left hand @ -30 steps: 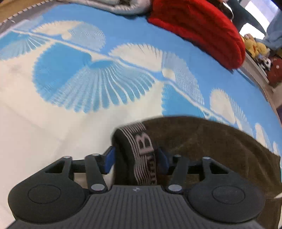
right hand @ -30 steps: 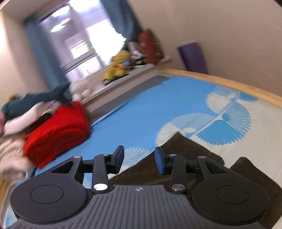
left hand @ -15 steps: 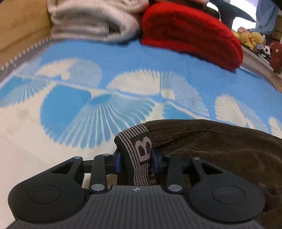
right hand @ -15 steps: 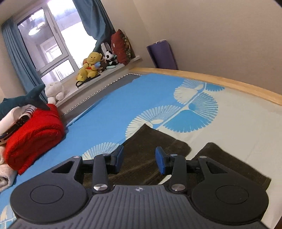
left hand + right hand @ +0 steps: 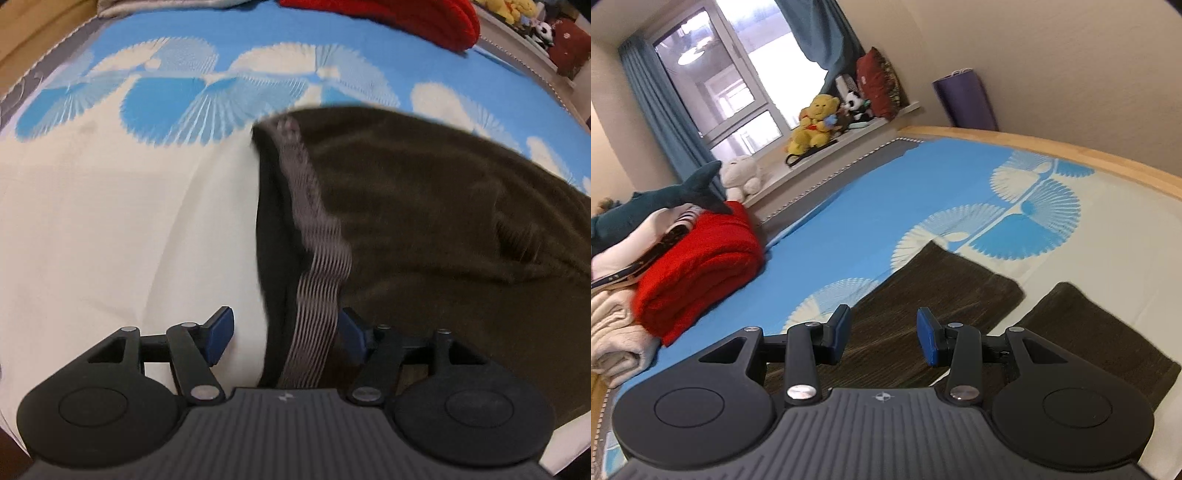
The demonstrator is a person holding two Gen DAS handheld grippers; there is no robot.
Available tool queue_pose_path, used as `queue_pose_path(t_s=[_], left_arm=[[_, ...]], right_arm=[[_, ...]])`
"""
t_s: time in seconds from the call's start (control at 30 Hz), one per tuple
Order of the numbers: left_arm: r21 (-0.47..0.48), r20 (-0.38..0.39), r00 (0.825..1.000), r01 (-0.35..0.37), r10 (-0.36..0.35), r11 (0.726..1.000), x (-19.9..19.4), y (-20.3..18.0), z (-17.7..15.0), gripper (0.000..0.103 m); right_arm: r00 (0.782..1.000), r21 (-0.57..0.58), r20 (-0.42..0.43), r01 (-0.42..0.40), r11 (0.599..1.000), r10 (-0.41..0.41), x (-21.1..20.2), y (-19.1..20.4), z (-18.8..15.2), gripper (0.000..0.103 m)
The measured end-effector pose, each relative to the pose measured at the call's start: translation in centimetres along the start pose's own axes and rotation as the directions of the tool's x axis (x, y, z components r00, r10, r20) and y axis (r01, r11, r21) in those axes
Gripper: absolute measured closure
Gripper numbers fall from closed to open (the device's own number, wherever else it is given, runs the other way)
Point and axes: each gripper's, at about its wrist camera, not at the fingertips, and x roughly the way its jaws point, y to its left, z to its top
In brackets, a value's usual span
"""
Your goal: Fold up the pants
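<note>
Dark brown pants (image 5: 424, 221) lie spread on the blue-and-white bed sheet (image 5: 110, 221). Their striped grey waistband (image 5: 314, 229) runs down the middle of the left wrist view. My left gripper (image 5: 286, 328) straddles the waistband's near end. Its jaws are opening, and the left pad (image 5: 221, 332) stands clear of the cloth. In the right wrist view both pant legs (image 5: 953, 280) lie flat, side by side. My right gripper (image 5: 884, 334) hovers over them, open, with nothing between its fingers.
A folded red blanket (image 5: 698, 266) and pale folded clothes (image 5: 613, 325) sit at the bed's far side, with a plush shark on top. Plush toys (image 5: 812, 125) line the windowsill. The wooden bed edge (image 5: 1071, 151) curves along the right, with a purple roll (image 5: 964, 99) behind it.
My left gripper has let go of the waistband and spread its jaws. It has drawn back along the band, which now lies stretched out. The right gripper has hardly moved.
</note>
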Motion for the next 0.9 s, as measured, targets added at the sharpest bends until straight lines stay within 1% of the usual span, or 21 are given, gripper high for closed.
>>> queue_pose_path(t_s=[0.03,0.1,0.17,0.2,0.23,0.3,0.33,0.37,0.4,0.43,0.5,0.53,0.57,0.63,0.7,0.73,0.77,0.8,0.83,0.87,0.9], left_arm=[[-0.031,-0.011,1.000,0.012,-0.013,0.999,0.7,0.4,-0.9,0.035],[-0.063,-0.081,0.996,0.033,-0.038,0.997,2.1,0.8,-2.0,0.036],[-0.066,-0.082,0.995,0.054,-0.060,0.996,2.3,1.0,-2.6,0.037],[-0.039,-0.082,0.995,0.057,-0.060,0.998,2.3,0.9,-2.9,0.038],[-0.011,-0.084,0.995,0.057,-0.058,0.998,2.2,0.7,-3.3,0.045],[0.043,-0.070,0.996,0.057,-0.054,0.997,2.1,0.5,-3.9,0.053],[0.080,-0.059,0.997,0.053,-0.048,0.995,1.8,0.2,-4.1,0.061],[0.108,-0.046,0.998,0.052,-0.047,0.993,1.4,0.1,-4.2,0.089],[0.122,-0.025,0.999,0.040,-0.037,0.992,0.9,0.0,-4.2,0.091],[0.113,-0.009,0.999,0.038,-0.037,0.993,0.5,0.2,-4.2,0.092],[0.037,0.002,0.999,0.052,-0.052,0.998,-0.4,1.4,-4.2,0.094],[0.007,-0.005,0.999,0.053,-0.053,0.999,-0.7,1.9,-4.4,0.094],[0.018,-0.021,0.999,0.037,-0.036,0.999,-0.6,2.1,-4.6,0.094],[0.090,-0.057,0.998,-0.023,0.028,0.996,0.0,1.5,-5.2,0.093],[0.123,-0.050,0.997,-0.051,0.057,0.991,-0.2,0.9,-5.4,0.089],[0.113,-0.034,0.997,-0.067,0.071,0.991,-0.4,0.7,-5.3,0.087],[0.106,-0.007,0.996,-0.084,0.085,0.991,-0.9,0.6,-5.2,0.086],[0.106,0.035,0.995,-0.100,0.097,0.989,-1.6,0.3,-5.2,0.086],[0.111,0.084,0.993,-0.098,0.089,0.989,-2.4,-0.1,-5.1,0.086],[0.117,0.112,0.992,-0.068,0.055,0.991,-2.9,-0.5,-5.2,0.086],[0.128,0.119,0.993,-0.024,0.009,0.991,-3.1,-0.8,-5.2,0.086]], right_arm=[[1.000,-0.001,-0.002,-0.007,1.000,0.007,-0.1,0.3,-0.1,0.061],[1.000,-0.018,-0.008,-0.008,1.000,0.008,-0.3,0.9,-0.6,0.061],[1.000,-0.036,-0.017,-0.002,0.999,0.001,-0.4,1.3,-1.0,0.061],[1.000,-0.041,-0.021,-0.003,0.999,0.002,-0.5,1.5,-1.1,0.061],[1.000,-0.045,-0.024,-0.004,0.999,0.003,-0.7,1.6,-1.2,0.061],[1.000,-0.051,-0.025,-0.006,0.999,0.005,-1.0,1.5,-1.3,0.061],[1.000,-0.053,-0.022,-0.006,0.999,0.005,-1.2,1.4,-1.4,0.061],[1.000,-0.051,-0.018,0.000,0.999,-0.001,-1.4,1.2,-1.3,0.061],[1.000,-0.043,-0.015,0.009,0.999,-0.010,-1.5,0.9,-1.3,0.061],[1.000,-0.031,-0.015,0.021,0.999,-0.021,-1.7,0.6,-1.3,0.061],[0.999,-0.020,-0.016,0.041,0.999,-0.041,-1.9,0.1,-1.4,0.061],[0.999,-0.025,-0.015,0.050,0.998,-0.050,-2.1,0.0,-1.4,0.061],[0.998,-0.033,-0.014,0.057,0.998,-0.058,-2.2,-0.1,-1.4,0.061],[0.997,-0.056,-0.012,0.069,0.996,-0.070,-2.4,-0.3,-1.4,0.061],[0.997,-0.078,-0.013,0.077,0.994,-0.078,-2.5,-0.5,-1.5,0.061],[0.996,-0.087,-0.014,0.083,0.993,-0.085,-2.6,-0.6,-1.5,0.061],[0.996,-0.093,-0.017,0.088,0.992,-0.090,-2.6,-0.7,-1.4,0.061],[0.995,-0.095,-0.021,0.091,0.991,-0.093,-2.6,-0.8,-1.4,0.061],[0.995,-0.094,-0.025,0.092,0.991,-0.095,-2.6,-1.0,-1.4,0.061],[0.995,-0.092,-0.027,0.092,0.991,-0.095,-2.6,-1.1,-1.4,0.061],[0.995,-0.091,-0.029,0.090,0.992,-0.093,-2.7,-1.1,-1.4,0.061]])
